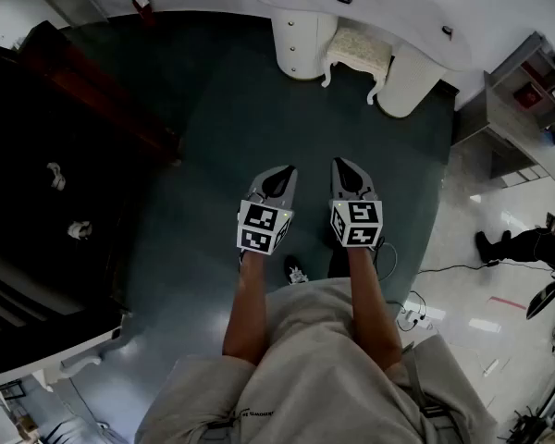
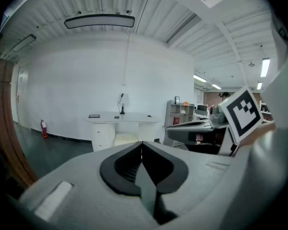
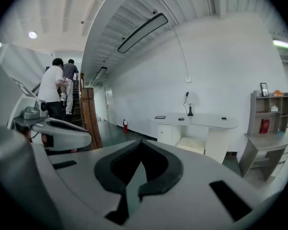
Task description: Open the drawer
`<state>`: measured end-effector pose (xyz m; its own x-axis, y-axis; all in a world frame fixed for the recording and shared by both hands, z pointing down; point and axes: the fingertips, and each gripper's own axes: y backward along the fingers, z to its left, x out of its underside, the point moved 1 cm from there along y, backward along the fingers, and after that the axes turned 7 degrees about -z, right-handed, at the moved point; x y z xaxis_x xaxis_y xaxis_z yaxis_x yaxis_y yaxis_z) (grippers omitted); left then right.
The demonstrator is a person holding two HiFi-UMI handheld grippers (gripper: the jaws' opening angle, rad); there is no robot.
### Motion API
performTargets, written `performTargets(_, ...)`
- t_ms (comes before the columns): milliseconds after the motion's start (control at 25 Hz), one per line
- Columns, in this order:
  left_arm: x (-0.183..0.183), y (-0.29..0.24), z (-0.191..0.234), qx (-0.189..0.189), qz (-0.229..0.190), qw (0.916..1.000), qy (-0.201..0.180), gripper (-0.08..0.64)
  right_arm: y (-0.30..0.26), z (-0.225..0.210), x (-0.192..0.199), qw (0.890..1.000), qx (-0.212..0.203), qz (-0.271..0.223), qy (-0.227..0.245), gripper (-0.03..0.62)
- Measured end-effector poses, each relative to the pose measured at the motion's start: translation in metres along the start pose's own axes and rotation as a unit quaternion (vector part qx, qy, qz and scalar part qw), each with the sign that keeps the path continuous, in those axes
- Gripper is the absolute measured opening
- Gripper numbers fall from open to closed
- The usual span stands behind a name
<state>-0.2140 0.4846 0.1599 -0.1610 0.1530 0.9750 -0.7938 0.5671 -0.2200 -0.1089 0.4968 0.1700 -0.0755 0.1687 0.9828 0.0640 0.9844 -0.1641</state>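
Observation:
A white curved desk [image 1: 416,17] stands against the far wall, several steps away. Its drawer unit [image 1: 296,43] with small round knobs is at the desk's left end, and the drawers look closed. The drawer unit [image 2: 102,135] also shows small in the left gripper view, and the same drawer unit [image 3: 169,134] in the right gripper view. My left gripper [image 1: 282,169] and right gripper [image 1: 344,163] are held side by side at waist height, pointing towards the desk. The left gripper [image 2: 142,143] is shut with nothing in it. The right gripper [image 3: 141,141] has its jaw tips together, also holding nothing.
A cushioned white stool [image 1: 358,52] sits under the desk beside the drawers. A grey shelf unit [image 1: 523,109] stands at the right, a red fire extinguisher [image 1: 143,6] at the far left wall. A dark wooden stair rail [image 1: 102,100] runs along the left, with two people [image 3: 57,87] on the stairs.

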Motion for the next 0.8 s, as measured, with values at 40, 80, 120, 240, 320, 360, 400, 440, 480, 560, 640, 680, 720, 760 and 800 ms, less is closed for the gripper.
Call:
performTargets(40, 0.0, -0.001, 0.004, -0.002, -0.003, 1.0, 0.006, 0.011, -0.003, 0.002, 0.0, 1.0, -0.003, 0.001, 0.002, 0.015)
performTargets(80, 0.0, -0.003, 0.008, -0.003, -0.004, 0.9999, 0.012, 0.011, -0.006, 0.003, 0.0, 1.0, -0.007, 0.002, 0.005, 0.015)
performTargets(120, 0.001, -0.005, 0.012, -0.004, -0.003, 0.9998, 0.017, 0.011, -0.01, 0.004, 0.001, 1.0, -0.01, 0.005, 0.008, 0.015)
performTargets(240, 0.003, -0.017, 0.02, -0.008, 0.013, 0.9998, 0.015, 0.011, -0.025, -0.002, 0.0, 1.0, -0.013, 0.017, 0.013, 0.015)
performTargets(320, 0.001, -0.027, 0.026, -0.005, 0.028, 0.9996, 0.004, 0.011, -0.038, -0.009, -0.006, 1.0, -0.006, 0.018, 0.008, 0.015)
performTargets(360, -0.001, -0.032, 0.031, -0.001, 0.034, 0.9994, 0.002, 0.011, -0.046, -0.011, -0.008, 1.0, -0.004, 0.017, 0.004, 0.015)
performTargets(400, -0.002, -0.036, 0.037, 0.0, 0.038, 0.9993, 0.003, 0.011, -0.054, -0.012, -0.01, 1.0, -0.004, 0.018, 0.0, 0.015)
performTargets(440, -0.004, -0.04, 0.044, -0.003, 0.04, 0.9992, 0.006, 0.011, -0.062, -0.012, -0.011, 1.0, -0.006, 0.019, -0.003, 0.015)
performTargets(480, -0.005, -0.045, 0.05, -0.009, 0.042, 0.999, 0.01, 0.011, -0.07, -0.013, -0.011, 1.0, -0.009, 0.02, -0.007, 0.015)
performTargets(560, -0.008, -0.06, 0.058, -0.02, 0.045, 0.9987, 0.016, 0.011, -0.084, -0.025, -0.016, 1.0, -0.014, 0.015, -0.023, 0.015)
performTargets(640, -0.013, -0.08, 0.061, -0.025, 0.048, 0.9984, 0.015, 0.011, -0.098, -0.044, -0.028, 0.999, -0.011, 0.002, -0.032, 0.015)
performTargets(680, -0.017, -0.091, 0.064, -0.026, 0.048, 0.9984, 0.013, 0.011, -0.105, -0.054, -0.035, 0.999, -0.008, -0.006, -0.033, 0.015)
performTargets(720, -0.02, -0.101, 0.067, -0.024, 0.047, 0.9985, 0.013, 0.011, -0.113, -0.063, -0.042, 0.999, -0.006, -0.013, -0.034, 0.015)
performTargets(760, -0.023, -0.11, 0.07, -0.023, 0.047, 0.9986, 0.012, 0.011, -0.122, -0.071, -0.049, 0.999, -0.005, -0.018, -0.036, 0.015)
performTargets(800, -0.025, -0.119, 0.072, -0.022, 0.048, 0.9985, 0.012, 0.011, -0.13, -0.079, -0.054, 0.999, -0.005, -0.023, -0.039, 0.015)
